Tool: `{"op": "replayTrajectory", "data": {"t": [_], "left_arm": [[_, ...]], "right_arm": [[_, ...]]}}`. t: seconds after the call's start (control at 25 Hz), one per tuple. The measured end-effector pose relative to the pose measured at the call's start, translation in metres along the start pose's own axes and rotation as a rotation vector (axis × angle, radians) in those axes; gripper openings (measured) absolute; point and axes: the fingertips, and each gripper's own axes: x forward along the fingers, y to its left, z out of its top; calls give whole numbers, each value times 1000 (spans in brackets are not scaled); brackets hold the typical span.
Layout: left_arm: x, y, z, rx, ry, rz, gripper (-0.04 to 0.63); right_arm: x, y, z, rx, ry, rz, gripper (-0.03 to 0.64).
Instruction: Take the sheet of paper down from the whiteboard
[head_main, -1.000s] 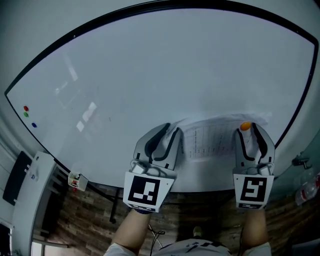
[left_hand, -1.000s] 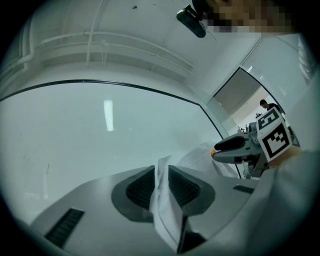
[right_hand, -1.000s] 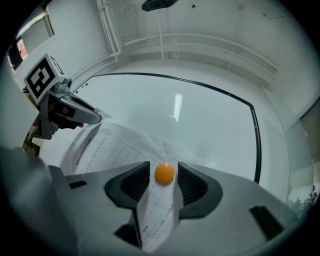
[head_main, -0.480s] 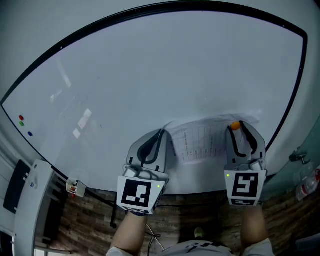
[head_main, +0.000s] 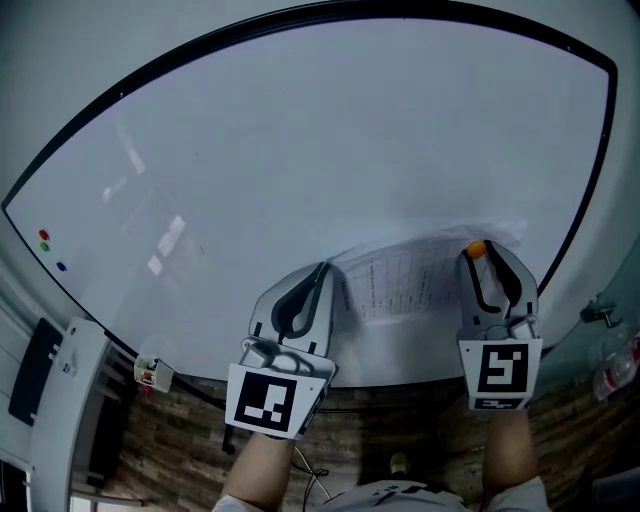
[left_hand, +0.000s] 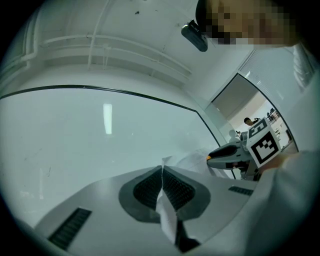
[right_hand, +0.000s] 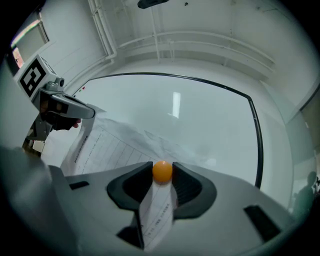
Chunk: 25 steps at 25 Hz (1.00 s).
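Right gripper view: my right tool (right_hand: 163, 174) is closing round the orange magnet (right_hand: 162, 170) pinning the sheet of paper (right_hand: 107, 147) to the whiteboard (right_hand: 200, 125); paper also between its jaws. Sheet runs left to my left tool (head_main: 322, 270), clenched on that far edge.

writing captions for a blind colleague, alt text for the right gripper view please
The right gripper is closing its jaws on an orange magnet atop a sheet of paper on the whiteboard. At upper left, the left gripper holds the sheet's far corner.
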Motion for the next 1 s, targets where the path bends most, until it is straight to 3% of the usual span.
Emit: {"op": "replayTrajectory", "data": {"t": [0.6,1.0], "left_arm": [[-45,-17,10,-6,15,-42,14],[-103,-38,-5,-32,79,-90,12]], "right_arm": [[-58,-23,6,133,-20,-8,130],[-106,-6,7,226,2,16,130]]}}
